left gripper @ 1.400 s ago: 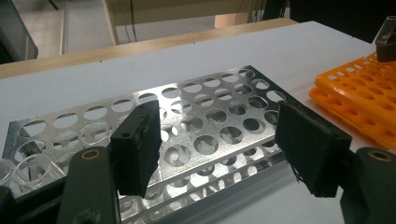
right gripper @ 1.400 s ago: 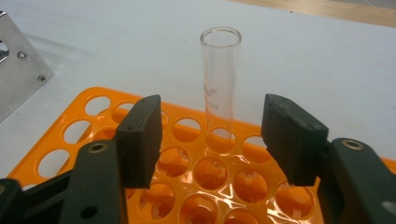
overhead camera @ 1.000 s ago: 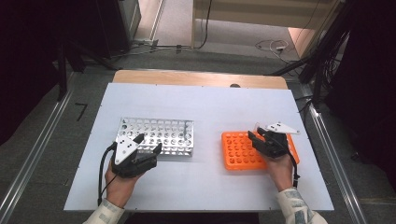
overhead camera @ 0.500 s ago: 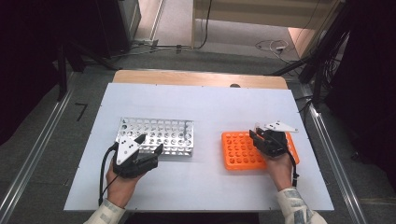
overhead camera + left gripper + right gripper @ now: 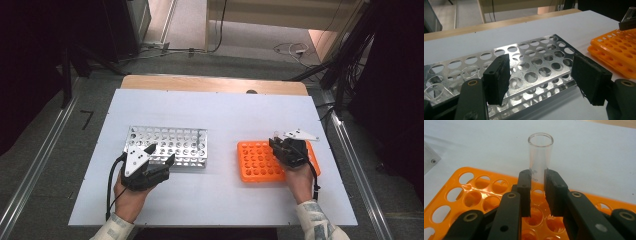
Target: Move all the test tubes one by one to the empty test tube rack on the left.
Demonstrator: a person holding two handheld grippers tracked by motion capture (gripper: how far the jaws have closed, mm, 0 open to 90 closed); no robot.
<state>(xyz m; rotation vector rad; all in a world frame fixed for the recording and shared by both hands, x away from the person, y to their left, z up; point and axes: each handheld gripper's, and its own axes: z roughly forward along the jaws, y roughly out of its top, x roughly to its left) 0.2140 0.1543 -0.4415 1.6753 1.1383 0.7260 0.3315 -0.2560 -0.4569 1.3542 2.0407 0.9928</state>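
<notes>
glass tube [image 5: 539, 160] stands upright in a hole at the far edge of the orange rack [image 5: 474, 195], right side of the white table [image 5: 220, 115]. right gripper [image 5: 537, 195] jaws, just closing, are clamped on the tube. left gripper [image 5: 544, 80] jaws stand apart, nothing between them, over the near edge of the metal rack [image 5: 531, 60].

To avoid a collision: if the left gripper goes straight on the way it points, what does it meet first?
Probably the metal rack: the left gripper stands open and points at its near edge. Depth is unclear.
</notes>
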